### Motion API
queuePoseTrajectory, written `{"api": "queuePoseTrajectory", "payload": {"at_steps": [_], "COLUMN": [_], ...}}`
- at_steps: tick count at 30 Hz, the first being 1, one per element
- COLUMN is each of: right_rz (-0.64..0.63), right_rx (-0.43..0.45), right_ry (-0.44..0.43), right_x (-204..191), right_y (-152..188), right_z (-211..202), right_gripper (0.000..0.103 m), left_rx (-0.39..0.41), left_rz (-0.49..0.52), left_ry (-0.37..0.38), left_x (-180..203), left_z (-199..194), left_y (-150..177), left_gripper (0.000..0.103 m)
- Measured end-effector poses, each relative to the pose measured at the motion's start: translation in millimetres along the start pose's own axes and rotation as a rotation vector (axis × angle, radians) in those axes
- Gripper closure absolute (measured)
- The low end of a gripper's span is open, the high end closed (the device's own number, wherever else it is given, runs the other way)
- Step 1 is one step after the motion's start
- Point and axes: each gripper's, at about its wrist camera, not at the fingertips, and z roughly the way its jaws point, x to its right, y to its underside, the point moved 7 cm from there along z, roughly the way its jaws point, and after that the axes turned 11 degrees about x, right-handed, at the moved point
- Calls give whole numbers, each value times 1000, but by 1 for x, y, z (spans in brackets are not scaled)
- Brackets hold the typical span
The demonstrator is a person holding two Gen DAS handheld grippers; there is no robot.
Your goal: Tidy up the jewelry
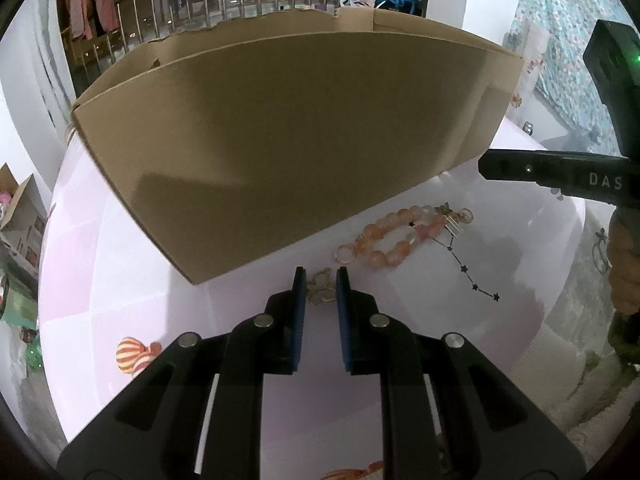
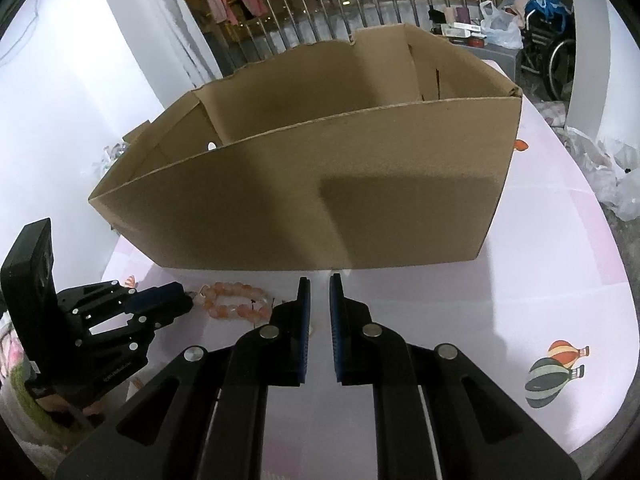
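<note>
- A small gold trinket (image 1: 320, 290) lies on the pale pink table (image 1: 120, 280), just in front of the cardboard box (image 1: 280, 140).
- The left gripper (image 1: 320, 284) has its blue pads closed against the trinket's sides.
- A peach bead bracelet (image 1: 394, 238) sits nearby to the right, a gold ring (image 1: 346, 252) touching it.
- The right gripper (image 2: 320, 292) hovers nearly shut, empty, before the box wall, with bare table on its right.

We see a pale pink table (image 1: 120, 280) carrying a cardboard box (image 1: 280, 140), a bead bracelet (image 1: 390, 240) and small gold jewelry (image 1: 320, 290).
</note>
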Motion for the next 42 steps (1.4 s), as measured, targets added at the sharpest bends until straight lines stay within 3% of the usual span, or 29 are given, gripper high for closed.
{"api": "queuePoseTrajectory", "payload": {"at_steps": [2, 20, 22, 24, 32, 35, 38, 42], "right_rz": [-9, -34, -36, -35, -27, -29, -24, -22], "right_rx": [-1, -67, -67, -67, -66, -62, -62, -53], "right_ry": [-2, -3, -9, -14, -20, -21, -25, -26], "right_x": [-1, -7, -9, -10, -11, -11, -11, -8], "right_y": [1, 19, 18, 18, 17, 17, 17, 17], "right_z": [-1, 3, 4, 4, 6, 7, 6, 3], "right_gripper": [93, 93, 93, 93, 93, 93, 93, 93], "left_rx": [5, 52, 51, 50, 31, 25, 16, 11], "left_rz": [-8, -55, -64, -69, -65, -47, -52, -52], "left_ry": [0, 12, 2, -22, -67, -88, -101, -111], "left_x": [0, 4, 2, -1, -6, -2, -1, -1], "left_z": [-3, -23, -21, -18, 4, 6, 7, 4], "left_y": [0, 9, 9, 8, 0, -1, -2, -1], "left_gripper": [103, 103, 97, 84, 80, 81, 92, 94]}}
